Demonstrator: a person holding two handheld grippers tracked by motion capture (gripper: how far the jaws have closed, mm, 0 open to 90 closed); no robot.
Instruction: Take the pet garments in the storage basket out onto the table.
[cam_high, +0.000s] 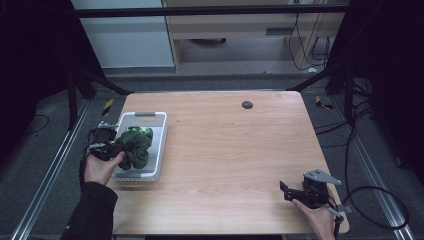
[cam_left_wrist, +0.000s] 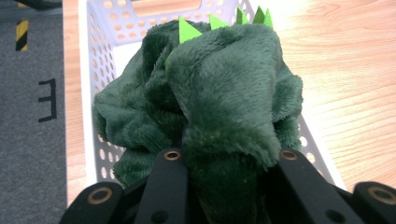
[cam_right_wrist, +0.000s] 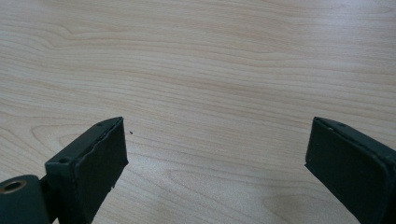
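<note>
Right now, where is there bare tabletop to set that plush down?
Bare table runs from the white basket to the open right gripper. The left edge is crowded: the left gripper clamps the green plush over the basket.

Green plush (cam_high: 134, 146) fills the white basket (cam_high: 161, 145) at the table's (cam_high: 230, 150) left edge; remaining tabletop lies open

A wooden counter (cam_high: 225, 150) sits mid-frame. A small dark disc (cam_high: 247, 104) lies near its upper edge, right of centre. Grey floor (cam_high: 45, 150) surrounds it, with yellow-black tape marks (cam_high: 107, 106) at upper left and right.
</note>
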